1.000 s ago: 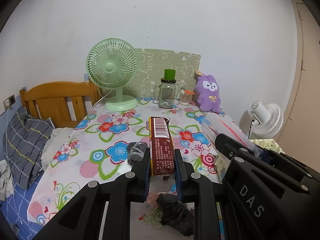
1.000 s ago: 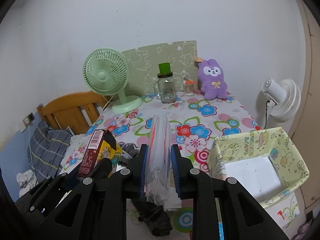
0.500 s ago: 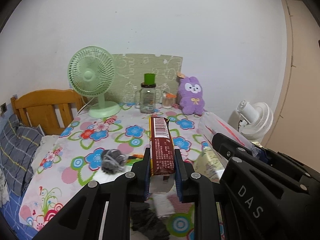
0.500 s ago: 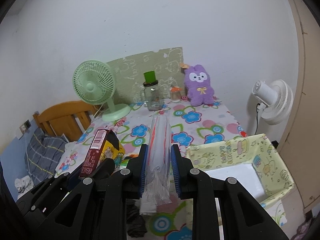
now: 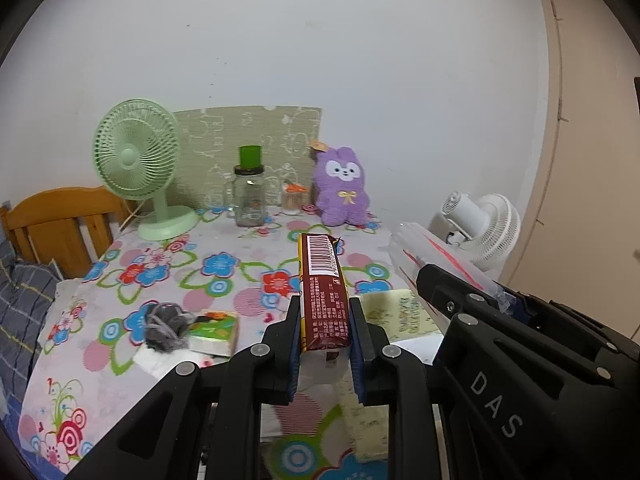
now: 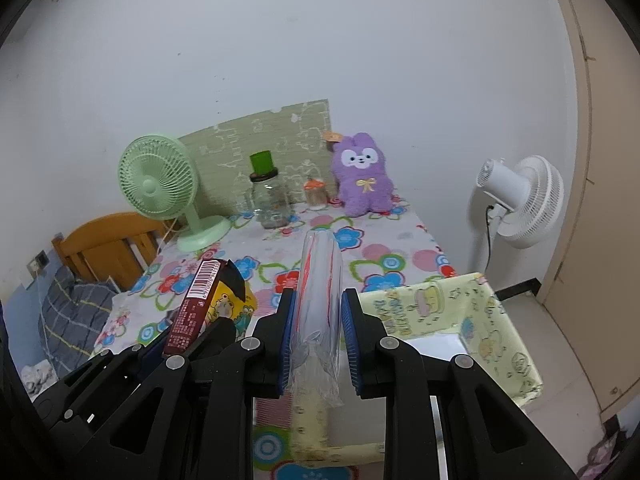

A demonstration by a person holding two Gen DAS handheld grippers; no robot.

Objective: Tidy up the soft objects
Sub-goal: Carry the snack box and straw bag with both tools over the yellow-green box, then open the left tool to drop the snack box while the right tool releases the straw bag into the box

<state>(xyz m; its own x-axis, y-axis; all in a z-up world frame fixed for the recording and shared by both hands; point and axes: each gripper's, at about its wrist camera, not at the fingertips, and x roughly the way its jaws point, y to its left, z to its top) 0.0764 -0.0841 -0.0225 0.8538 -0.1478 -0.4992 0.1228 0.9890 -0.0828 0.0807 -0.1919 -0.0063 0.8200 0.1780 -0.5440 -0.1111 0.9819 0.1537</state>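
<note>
My left gripper (image 5: 325, 316) is shut on a dark red snack pack (image 5: 323, 288) with a barcode, held above the floral table (image 5: 224, 276). The pack also shows in the right wrist view (image 6: 198, 304). My right gripper (image 6: 318, 312) is shut on a clear plastic bag with red print (image 6: 318, 296), beside the left one; the bag also shows in the left wrist view (image 5: 436, 256). A pale yellow fabric bin (image 6: 492, 320) stands open at the table's right edge, below and right of both grippers. A grey sock (image 5: 164, 326) and a green tissue pack (image 5: 214, 332) lie on the table.
A green desk fan (image 5: 138, 164), a glass jar with a green cup on it (image 5: 250, 196), a small jar (image 5: 294, 200) and a purple plush rabbit (image 5: 344, 188) stand along the back. A white floor fan (image 6: 520, 204) stands right. A wooden bed frame (image 5: 56, 220) is left.
Both grippers have moved back, up and to the right with their loads. The table shows farther away and the yellow bin has come more fully into view.
</note>
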